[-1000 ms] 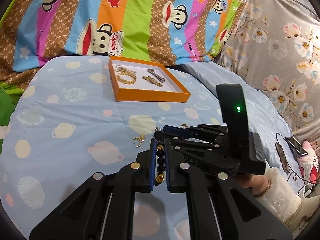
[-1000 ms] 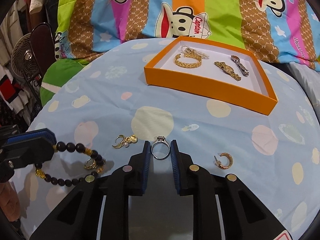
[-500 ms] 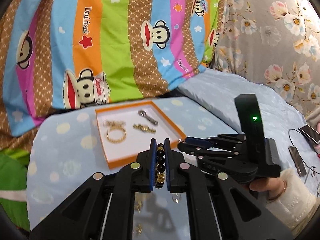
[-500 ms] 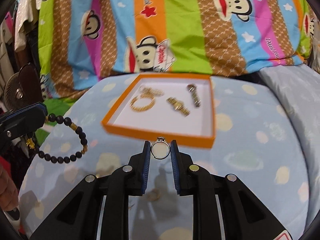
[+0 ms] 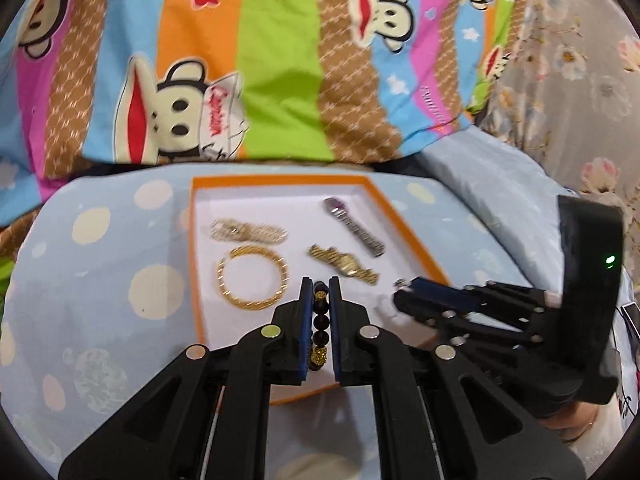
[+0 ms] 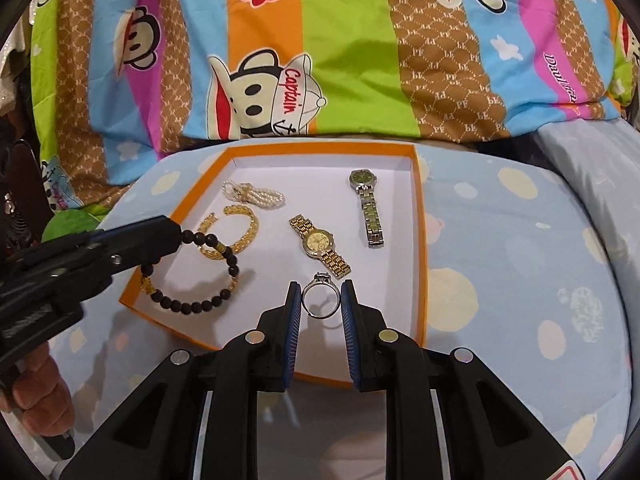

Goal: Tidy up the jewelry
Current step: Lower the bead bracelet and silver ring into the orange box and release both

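1. While both grippers hang over the orange tray (image 6: 419,240), we see the left gripper (image 5: 319,326) clamped on a black bead bracelet (image 6: 208,276), whose loop dangles above the tray's near left corner.
2. We find the right gripper (image 6: 321,312) pinching a silver ring (image 6: 320,298) above the tray's near edge.
3. Inside lie a gold watch (image 6: 319,245), silver watch (image 6: 368,206), gold chain bracelet (image 6: 240,236) and pearl strand (image 6: 256,194).
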Tool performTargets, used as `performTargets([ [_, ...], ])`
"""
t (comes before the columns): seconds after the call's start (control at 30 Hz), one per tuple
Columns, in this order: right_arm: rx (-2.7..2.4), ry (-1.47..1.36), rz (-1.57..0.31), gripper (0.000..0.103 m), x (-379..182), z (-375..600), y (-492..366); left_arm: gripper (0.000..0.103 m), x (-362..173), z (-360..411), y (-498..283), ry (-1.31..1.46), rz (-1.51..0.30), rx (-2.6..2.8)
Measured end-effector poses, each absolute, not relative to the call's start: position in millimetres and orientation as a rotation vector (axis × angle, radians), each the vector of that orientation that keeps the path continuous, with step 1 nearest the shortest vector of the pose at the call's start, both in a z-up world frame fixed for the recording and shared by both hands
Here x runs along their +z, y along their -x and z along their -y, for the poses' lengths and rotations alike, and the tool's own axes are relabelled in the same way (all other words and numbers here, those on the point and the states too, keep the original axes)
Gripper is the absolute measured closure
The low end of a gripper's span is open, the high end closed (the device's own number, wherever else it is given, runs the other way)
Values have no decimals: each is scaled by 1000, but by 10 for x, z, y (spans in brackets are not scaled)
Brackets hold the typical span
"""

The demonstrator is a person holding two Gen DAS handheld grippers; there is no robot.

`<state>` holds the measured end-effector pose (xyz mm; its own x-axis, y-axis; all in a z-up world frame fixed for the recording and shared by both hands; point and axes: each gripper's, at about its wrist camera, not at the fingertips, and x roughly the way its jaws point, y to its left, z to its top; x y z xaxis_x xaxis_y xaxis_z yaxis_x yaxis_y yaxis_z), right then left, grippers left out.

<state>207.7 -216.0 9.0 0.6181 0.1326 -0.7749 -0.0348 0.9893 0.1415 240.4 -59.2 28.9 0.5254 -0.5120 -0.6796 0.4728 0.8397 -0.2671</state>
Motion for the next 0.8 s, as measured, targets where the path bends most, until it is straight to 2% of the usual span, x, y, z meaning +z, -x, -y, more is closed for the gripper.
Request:
performTargets([
  [0.23, 117, -108, -913, 84, 22, 2095, -2153, 95, 192, 459, -2445, 33, -819, -505],
  [0.3, 118, -103, -911, 83, 1, 2072, -2149, 84, 186, 456, -2438, 12, -808, -469],
  [0.37, 120, -96, -904, 82, 0, 2056, -2142, 78, 183, 437, -2437, 10, -801, -455],
  [0.6, 107, -117, -853, 75, 100, 2120, -2086, 78, 266, 366, -2409, -4, -749, -416],
  [0.8, 91, -137, -825, 75, 187, 2212, -2018, 78, 357, 282, -2342, -2, -721, -389],
])
